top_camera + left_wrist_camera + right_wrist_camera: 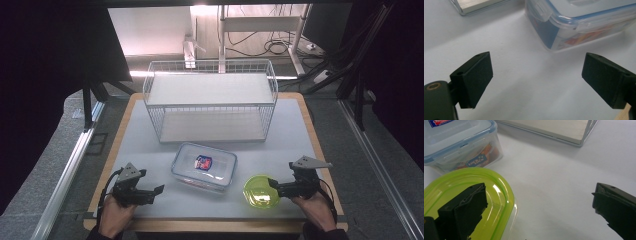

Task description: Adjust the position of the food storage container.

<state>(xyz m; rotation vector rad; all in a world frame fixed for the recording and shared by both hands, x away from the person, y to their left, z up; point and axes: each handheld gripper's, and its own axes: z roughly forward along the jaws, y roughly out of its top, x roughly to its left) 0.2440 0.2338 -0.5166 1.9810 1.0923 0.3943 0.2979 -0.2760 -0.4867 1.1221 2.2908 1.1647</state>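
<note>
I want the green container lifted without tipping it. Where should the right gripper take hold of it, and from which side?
Probably its near rim, coming from the person's right. The green container lies flat and low on the table, its raised lip the only graspable edge. The right gripper is open at that side, one jaw already over the lid in the right gripper view, the other off to the side over the table.

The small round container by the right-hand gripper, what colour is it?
Bright lime green and see-through; the small round container shows best in the right gripper view.
</note>
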